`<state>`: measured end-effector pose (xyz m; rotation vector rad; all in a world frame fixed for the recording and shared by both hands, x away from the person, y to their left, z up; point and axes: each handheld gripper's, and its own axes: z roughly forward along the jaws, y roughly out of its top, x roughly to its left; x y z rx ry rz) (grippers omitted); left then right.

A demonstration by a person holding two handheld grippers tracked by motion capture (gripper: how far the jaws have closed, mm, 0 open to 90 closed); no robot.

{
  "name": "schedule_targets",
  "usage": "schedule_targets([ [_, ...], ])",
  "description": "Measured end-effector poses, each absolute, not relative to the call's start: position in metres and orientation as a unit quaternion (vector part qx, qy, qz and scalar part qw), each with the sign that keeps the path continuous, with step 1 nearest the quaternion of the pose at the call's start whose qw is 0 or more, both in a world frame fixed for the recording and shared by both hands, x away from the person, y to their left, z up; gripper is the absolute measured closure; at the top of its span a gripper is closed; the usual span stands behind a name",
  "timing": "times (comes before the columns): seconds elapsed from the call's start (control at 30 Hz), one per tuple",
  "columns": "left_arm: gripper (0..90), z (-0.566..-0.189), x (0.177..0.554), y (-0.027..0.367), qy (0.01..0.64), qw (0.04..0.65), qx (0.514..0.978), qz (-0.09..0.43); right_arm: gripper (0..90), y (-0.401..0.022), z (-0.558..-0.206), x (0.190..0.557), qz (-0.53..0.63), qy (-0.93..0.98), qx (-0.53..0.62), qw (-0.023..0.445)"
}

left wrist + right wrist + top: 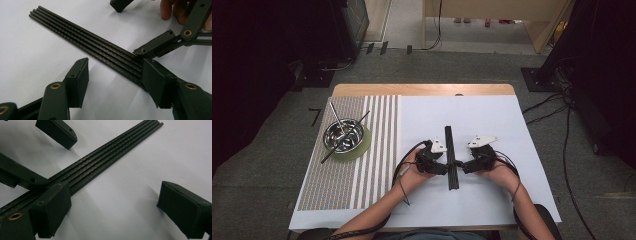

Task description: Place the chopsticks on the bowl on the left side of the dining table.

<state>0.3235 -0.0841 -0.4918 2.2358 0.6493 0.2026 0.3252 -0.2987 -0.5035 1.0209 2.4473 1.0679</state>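
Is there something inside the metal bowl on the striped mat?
Yes, the metal bowl in the high view holds thin sticks that lean out over its rim.

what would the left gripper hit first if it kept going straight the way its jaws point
Most likely the right gripper: the left gripper points across the bundle of black rods, and one right jaw sits just over the rods, opposite it. Depth is unclear, so it might scrape the rods first.

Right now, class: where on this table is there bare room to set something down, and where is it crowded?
Free: the white sheet beyond and right of the right gripper, and the near strip of the striped mat below the steel bowl. Crowded: the middle, where the left gripper and right gripper meet at the black rods, and around the bowl.
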Motion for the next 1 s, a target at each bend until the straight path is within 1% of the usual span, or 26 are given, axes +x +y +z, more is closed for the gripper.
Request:
schedule_targets([
  [0.37, 41.8, -0.4926, 0.3230, -0.0836, 0.259, 0.390, 0.880, 0.079, 10.9, -0.2987, -0.5035, 0.3251, 0.370, 0.848, 0.353, 0.141],
  [0.53, 44.8, -0.4929, 0.3227, -0.0830, 0.258, 0.388, 0.881, 0.080, 10.9, -0.2988, -0.5035, 0.3252, 0.369, 0.848, 0.353, 0.141],
  [0.6, 48.2, -0.4925, 0.3227, -0.0820, 0.262, 0.395, 0.878, 0.069, 10.9, -0.2988, -0.5035, 0.3252, 0.370, 0.848, 0.353, 0.141],
  [0.63, 48.4, -0.4927, 0.3228, -0.0820, 0.264, 0.394, 0.878, 0.067, 10.9, -0.2988, -0.5035, 0.3252, 0.370, 0.848, 0.353, 0.141],
  [0.8, 52.8, -0.4925, 0.3226, -0.0814, 0.269, 0.392, 0.877, 0.073, 10.9, -0.2988, -0.5035, 0.3252, 0.370, 0.848, 0.353, 0.141],
  [0.93, 61.7, -0.4905, 0.3237, -0.0789, 0.275, 0.384, 0.879, 0.071, 10.9, -0.2989, -0.5035, 0.3252, 0.369, 0.848, 0.353, 0.141],
  [1.0, 64.0, -0.4901, 0.3243, -0.0780, 0.279, 0.383, 0.878, 0.068, 10.9, -0.2989, -0.5035, 0.3252, 0.369, 0.848, 0.353, 0.141],
])
